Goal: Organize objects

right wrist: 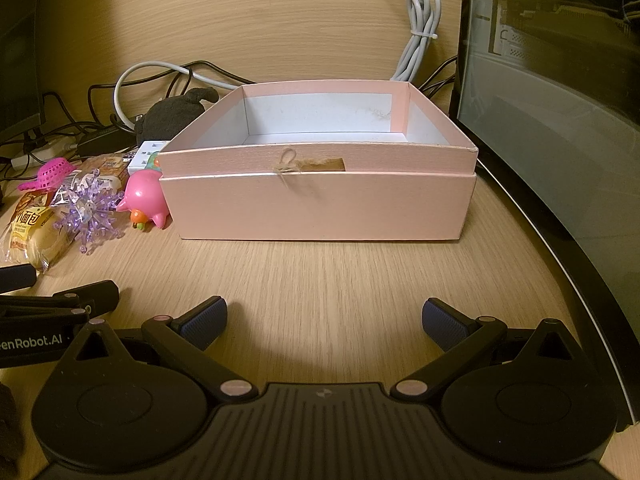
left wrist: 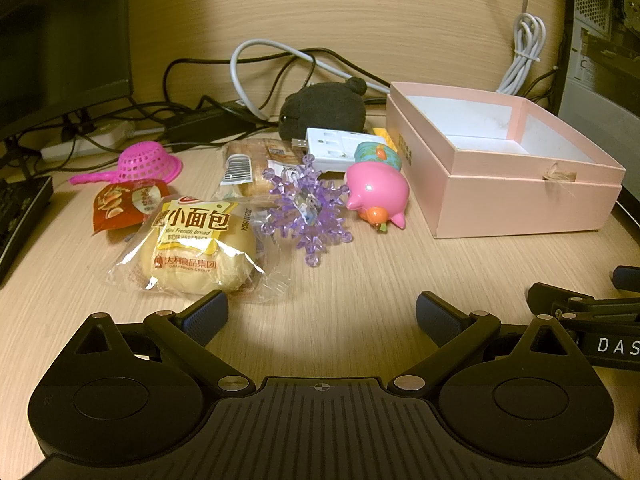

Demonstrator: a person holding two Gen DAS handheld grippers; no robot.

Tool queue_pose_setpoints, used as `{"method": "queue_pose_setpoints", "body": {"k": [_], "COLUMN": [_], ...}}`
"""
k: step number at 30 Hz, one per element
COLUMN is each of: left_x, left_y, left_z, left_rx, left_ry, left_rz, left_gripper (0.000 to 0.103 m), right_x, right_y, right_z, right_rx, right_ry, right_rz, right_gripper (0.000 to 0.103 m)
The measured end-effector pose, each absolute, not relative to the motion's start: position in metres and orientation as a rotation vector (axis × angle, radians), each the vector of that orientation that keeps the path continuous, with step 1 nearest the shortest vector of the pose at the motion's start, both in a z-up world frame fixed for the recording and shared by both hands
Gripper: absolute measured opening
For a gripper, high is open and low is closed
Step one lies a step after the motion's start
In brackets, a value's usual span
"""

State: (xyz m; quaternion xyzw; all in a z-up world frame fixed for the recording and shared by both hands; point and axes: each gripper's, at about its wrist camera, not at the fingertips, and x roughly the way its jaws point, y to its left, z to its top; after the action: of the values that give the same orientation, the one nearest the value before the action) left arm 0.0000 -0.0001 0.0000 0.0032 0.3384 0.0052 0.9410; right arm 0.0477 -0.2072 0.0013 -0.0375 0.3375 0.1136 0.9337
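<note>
Surface: you work on a wood-grain desk [right wrist: 340, 280], cables and a monitor behind.
Box: the pink box [right wrist: 320, 208] sits open and looks empty, straight ahead of your right gripper [right wrist: 324, 318].
Clutter: bread packet [left wrist: 196, 248], purple snowflake [left wrist: 308, 212] and pink pig toy [left wrist: 376, 192] lie left of the box, the pig just beside its wall.
Left gripper [left wrist: 320, 314]: fingers spread, holding nothing; the bread lies just beyond its left finger.
Right gripper: fingers spread, empty.
Key relation: your left hand is nearer the clutter, and the box lies to its right.
</note>
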Motion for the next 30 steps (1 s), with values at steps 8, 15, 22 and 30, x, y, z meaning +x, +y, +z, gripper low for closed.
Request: {"method": "queue_pose_setpoints", "body": {"k": [8, 15, 22, 30], "left_x": [0.0, 0.0, 0.0, -0.018], "left_y": [0.0, 0.0, 0.0, 0.016], "left_z": [0.0, 0.0, 0.0, 0.012], "left_rx": [0.006, 0.006, 0.006, -0.029], "left_ry": [0.69, 0.69, 0.69, 0.626], "left_rz": [0.011, 0.013, 0.013, 0.057], "left_gripper": [0.103, 0.103, 0.103, 0.102], "right_x": [0.049, 0.051, 0.056, 0.058], "right_y": [-0.212, -0.212, -0.211, -0.211], "right_z": [0.006, 0.007, 0.007, 0.009], "right_rx": [-0.084, -0.087, -0.095, -0.102], "right_ry": [0.697, 0.705, 0.739, 0.776], "right_rz": [0.249, 0.255, 0.264, 0.272], "right_gripper": [0.103, 0.103, 0.103, 0.103]}}
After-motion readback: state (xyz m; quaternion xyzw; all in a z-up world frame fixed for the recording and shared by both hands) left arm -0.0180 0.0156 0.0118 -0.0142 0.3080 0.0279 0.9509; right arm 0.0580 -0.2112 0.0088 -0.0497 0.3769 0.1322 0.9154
